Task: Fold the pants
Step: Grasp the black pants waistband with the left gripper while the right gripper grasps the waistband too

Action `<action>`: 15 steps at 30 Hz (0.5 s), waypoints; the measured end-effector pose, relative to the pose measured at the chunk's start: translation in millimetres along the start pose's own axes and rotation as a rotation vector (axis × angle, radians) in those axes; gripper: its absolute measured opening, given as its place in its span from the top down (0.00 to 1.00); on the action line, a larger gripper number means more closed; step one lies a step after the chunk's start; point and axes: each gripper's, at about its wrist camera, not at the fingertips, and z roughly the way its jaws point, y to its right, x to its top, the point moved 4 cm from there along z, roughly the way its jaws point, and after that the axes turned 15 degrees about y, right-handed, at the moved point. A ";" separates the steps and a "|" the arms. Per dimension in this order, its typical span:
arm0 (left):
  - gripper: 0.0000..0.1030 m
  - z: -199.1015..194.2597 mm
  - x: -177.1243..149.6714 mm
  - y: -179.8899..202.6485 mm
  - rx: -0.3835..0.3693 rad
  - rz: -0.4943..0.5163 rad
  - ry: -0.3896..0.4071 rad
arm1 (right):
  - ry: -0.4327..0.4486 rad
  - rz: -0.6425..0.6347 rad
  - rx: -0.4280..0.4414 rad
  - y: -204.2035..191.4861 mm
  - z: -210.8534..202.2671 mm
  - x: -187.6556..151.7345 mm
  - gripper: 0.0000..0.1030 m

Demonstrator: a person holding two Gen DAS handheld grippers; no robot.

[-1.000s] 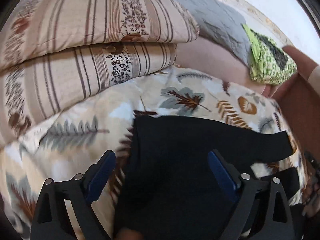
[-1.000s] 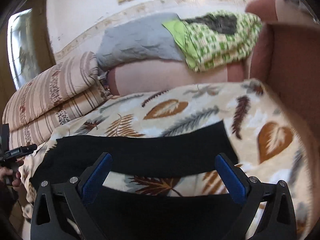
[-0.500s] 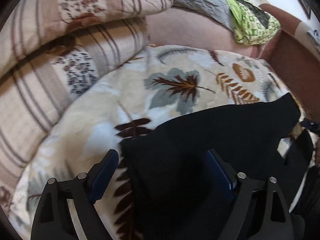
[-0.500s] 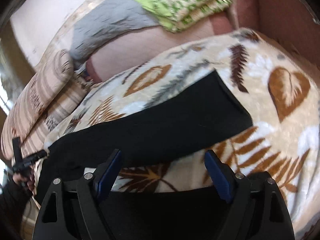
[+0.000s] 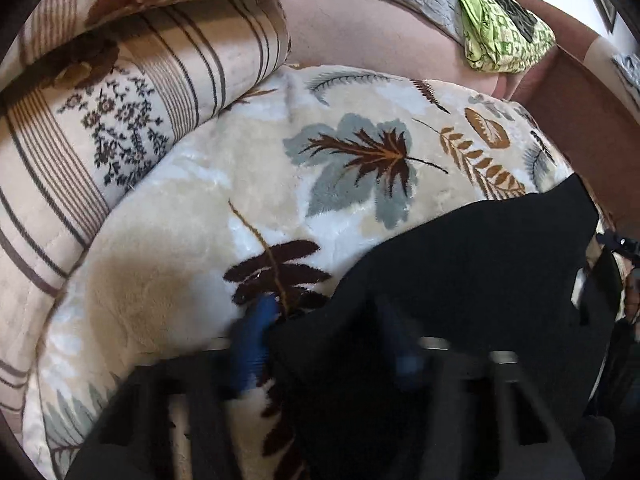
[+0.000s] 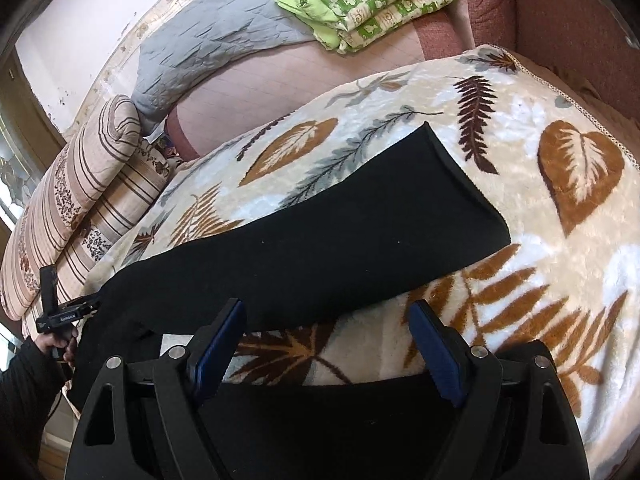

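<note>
left tongs point(image 5: 328, 344), blurred, straddle the pants point(image 5: 460, 280) edge; grip cannot be told. right tongs point(image 6: 328, 344) spread wide above the blanket point(image 6: 560, 260).

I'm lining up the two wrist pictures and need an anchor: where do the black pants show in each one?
Left wrist view: the black pants fill the lower right, bunched over the blurred fingers.
Right wrist view: one pant leg lies diagonally across the middle, with more black cloth along the bottom edge.
Shared landmark: the green patterned quilt, top right in both views.
</note>
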 end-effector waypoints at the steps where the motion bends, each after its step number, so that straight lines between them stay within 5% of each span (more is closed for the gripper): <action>1: 0.85 -1.1 -0.1 -0.2 0.007 0.001 -0.002 | 0.004 0.001 0.001 0.0 -0.3 0.3 0.18; 10: 0.91 -68.7 21.5 43.4 0.155 0.111 0.147 | 0.240 0.116 0.071 23.2 -45.8 38.1 0.18; 15: 0.92 -92.5 27.2 72.7 0.238 0.120 0.182 | 0.110 0.123 0.075 60.9 -22.1 106.3 0.18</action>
